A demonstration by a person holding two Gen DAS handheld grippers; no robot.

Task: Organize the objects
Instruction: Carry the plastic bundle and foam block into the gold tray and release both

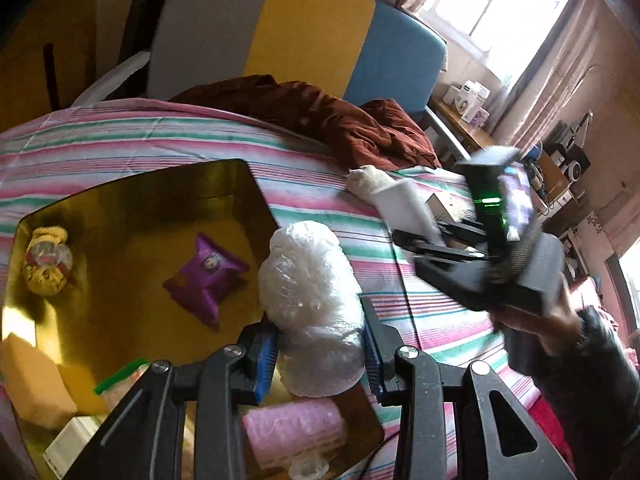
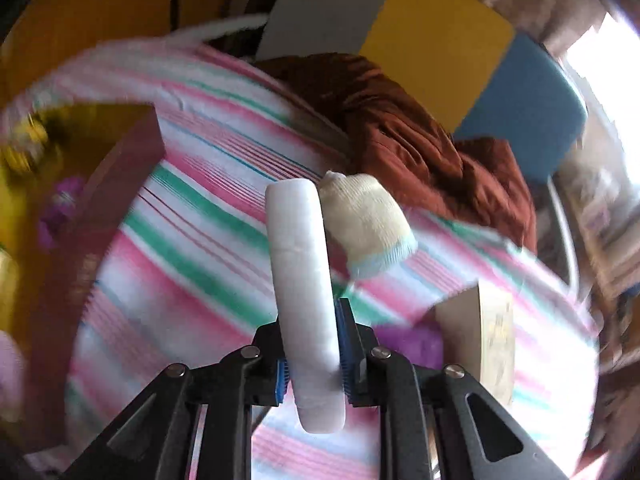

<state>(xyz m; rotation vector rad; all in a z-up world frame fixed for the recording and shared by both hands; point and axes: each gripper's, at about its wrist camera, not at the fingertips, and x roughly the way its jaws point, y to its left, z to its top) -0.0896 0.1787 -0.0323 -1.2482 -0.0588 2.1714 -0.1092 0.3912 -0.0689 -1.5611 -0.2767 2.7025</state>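
Two grippers are busy. One, the left gripper (image 1: 320,354), pinches a crinkly white plastic bundle (image 1: 310,308) at the edge of the gold box (image 1: 152,200) on the striped bed (image 1: 160,136) — the other, the right gripper (image 2: 312,364), squeezes a white foam piece (image 2: 302,280) above the bed, beside a cream sock (image 2: 366,220).

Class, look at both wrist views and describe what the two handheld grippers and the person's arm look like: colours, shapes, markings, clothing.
Both the left gripper and the right gripper have black angular linkage arms with silver round screws and blue ribbed pads. Seen from the left wrist view, the right gripper's body is a black block showing a green light. The hand behind it wears a dark sleeve.
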